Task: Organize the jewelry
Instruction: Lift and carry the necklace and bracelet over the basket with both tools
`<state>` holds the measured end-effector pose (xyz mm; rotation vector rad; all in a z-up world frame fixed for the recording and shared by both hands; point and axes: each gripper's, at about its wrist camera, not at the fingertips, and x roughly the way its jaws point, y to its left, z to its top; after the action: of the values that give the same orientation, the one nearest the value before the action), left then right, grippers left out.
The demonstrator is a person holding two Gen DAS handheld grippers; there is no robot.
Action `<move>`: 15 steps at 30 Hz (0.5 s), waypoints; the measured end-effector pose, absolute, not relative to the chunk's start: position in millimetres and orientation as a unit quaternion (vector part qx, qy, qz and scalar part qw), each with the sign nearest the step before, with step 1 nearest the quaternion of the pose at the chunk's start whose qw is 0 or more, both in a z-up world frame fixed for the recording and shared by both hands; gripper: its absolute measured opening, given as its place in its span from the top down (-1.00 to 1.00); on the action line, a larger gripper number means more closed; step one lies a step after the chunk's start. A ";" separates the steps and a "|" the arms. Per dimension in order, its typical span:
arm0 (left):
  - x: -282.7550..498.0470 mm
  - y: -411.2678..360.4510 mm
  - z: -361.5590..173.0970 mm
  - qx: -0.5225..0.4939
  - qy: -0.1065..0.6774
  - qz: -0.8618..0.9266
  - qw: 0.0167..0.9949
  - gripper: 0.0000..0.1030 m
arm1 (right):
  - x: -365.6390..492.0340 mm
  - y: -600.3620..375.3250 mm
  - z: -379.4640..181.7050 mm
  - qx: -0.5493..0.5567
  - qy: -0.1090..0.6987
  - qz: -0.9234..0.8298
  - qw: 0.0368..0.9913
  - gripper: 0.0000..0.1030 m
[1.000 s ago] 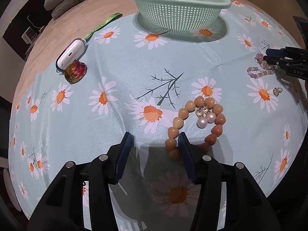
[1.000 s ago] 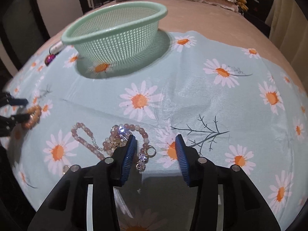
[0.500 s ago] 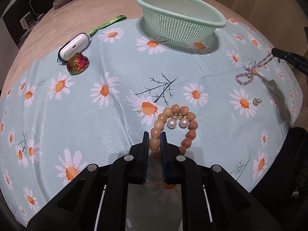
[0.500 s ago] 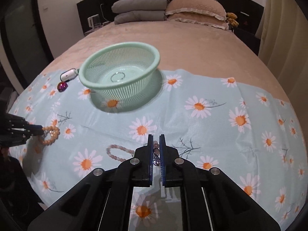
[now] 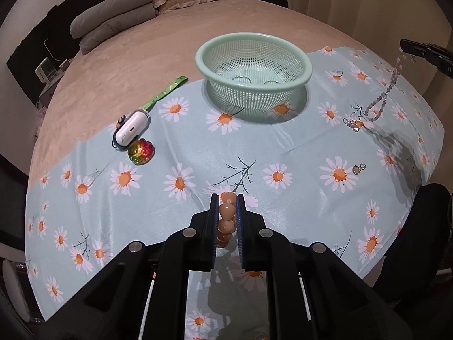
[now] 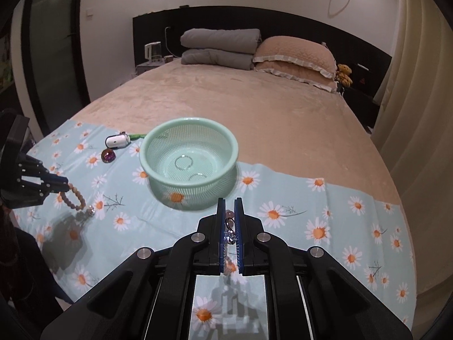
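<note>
My left gripper is shut on an orange bead bracelet, lifted above the daisy cloth; the bracelet hangs from it in the right wrist view. My right gripper is shut on a pink bead bracelet with charms; in the left wrist view it dangles from the gripper at far right. A green mesh basket holds two rings and stands ahead of both grippers.
A white case, a shiny multicolour ball and a green strap lie left of the basket. Small earrings and a charm piece lie on the cloth at right. Pillows sit at the bed's head.
Both grippers closed on their bracelets and lifted them off the cloth. The views rose and pulled back, and the basket now sits lower and more central.
</note>
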<state>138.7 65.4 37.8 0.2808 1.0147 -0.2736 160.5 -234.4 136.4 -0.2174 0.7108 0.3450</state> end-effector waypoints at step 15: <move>184.7 16.9 133.2 0.196 0.414 -0.145 0.877 0.76 | 169.8 -187.9 216.9 -0.177 0.274 0.208 0.922 0.89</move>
<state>184.7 16.9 133.2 0.4082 0.8636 -0.3018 169.8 -187.9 216.9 -0.3625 0.5635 0.4276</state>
